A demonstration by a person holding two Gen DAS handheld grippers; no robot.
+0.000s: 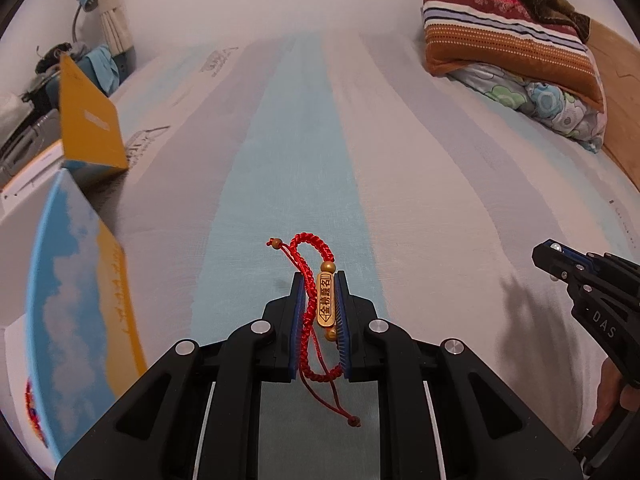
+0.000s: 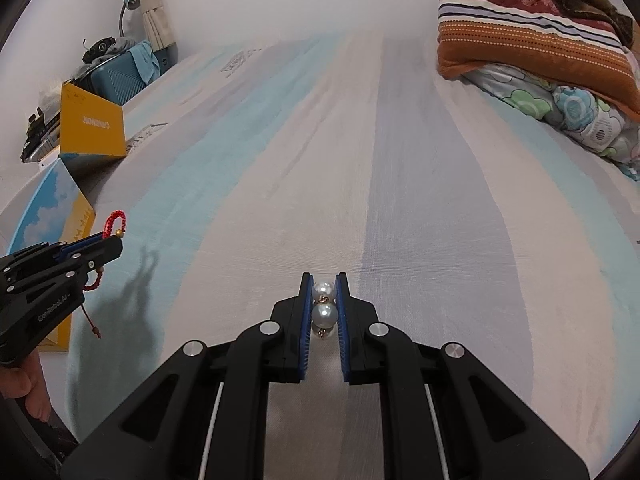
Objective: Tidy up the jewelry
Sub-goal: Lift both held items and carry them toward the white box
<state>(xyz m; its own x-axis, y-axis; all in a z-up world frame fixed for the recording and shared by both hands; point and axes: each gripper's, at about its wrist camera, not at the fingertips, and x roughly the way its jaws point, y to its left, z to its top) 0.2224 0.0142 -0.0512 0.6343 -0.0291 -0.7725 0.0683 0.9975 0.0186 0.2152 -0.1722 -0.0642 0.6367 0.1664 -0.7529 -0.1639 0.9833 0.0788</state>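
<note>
The left tool (image 1: 320,308) is squeezing a red bracelet (image 1: 316,312) with a gold tag between its two fingers, holding it up over the striped bed (image 1: 280,140). The right tool (image 2: 323,308) is pinching a pearl earring (image 2: 323,304) the same way, also above the bed. Both pieces are being carried and neither is put away yet. A box (image 1: 76,292) with a yellow lid (image 1: 90,124) standing open is sitting off to the left, and it looks like the place for them. So the job seems about halfway: picking up is done, dropping in is left.
</note>
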